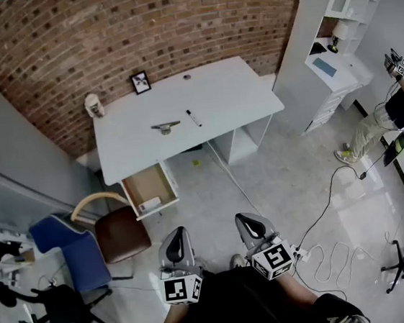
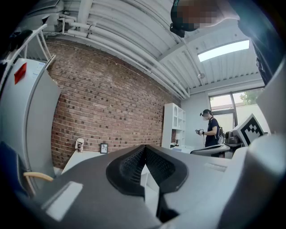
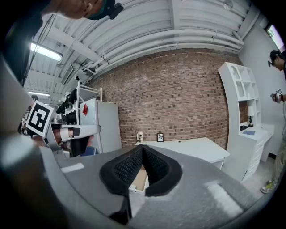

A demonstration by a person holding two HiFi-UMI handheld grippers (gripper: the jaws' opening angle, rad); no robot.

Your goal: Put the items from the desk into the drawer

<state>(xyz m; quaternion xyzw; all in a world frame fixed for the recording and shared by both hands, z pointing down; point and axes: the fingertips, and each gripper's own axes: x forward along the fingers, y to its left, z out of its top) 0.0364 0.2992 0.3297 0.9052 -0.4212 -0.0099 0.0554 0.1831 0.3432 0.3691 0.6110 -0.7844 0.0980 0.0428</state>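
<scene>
A white desk (image 1: 224,97) stands against the brick wall, well ahead of me. On it lie a black marker (image 1: 193,117) and a tan object (image 1: 165,127). A small picture frame (image 1: 140,82) and a pale figurine (image 1: 94,105) stand near the desk's back edge. The wooden drawer (image 1: 149,188) under the desk's left end is pulled out, with a white item (image 1: 149,204) inside. My left gripper (image 1: 177,235) and right gripper (image 1: 246,221) are held close to my body, far from the desk. Both are shut and hold nothing. In the right gripper view, the desk (image 3: 196,147) and the drawer (image 3: 139,179) show beyond the shut jaws.
A brown chair (image 1: 121,231) and a blue chair (image 1: 83,259) stand left of the drawer. A white shelf unit (image 1: 333,41) is to the desk's right, with a person (image 1: 402,102) beyond it. Cables (image 1: 332,251) lie on the floor at the right.
</scene>
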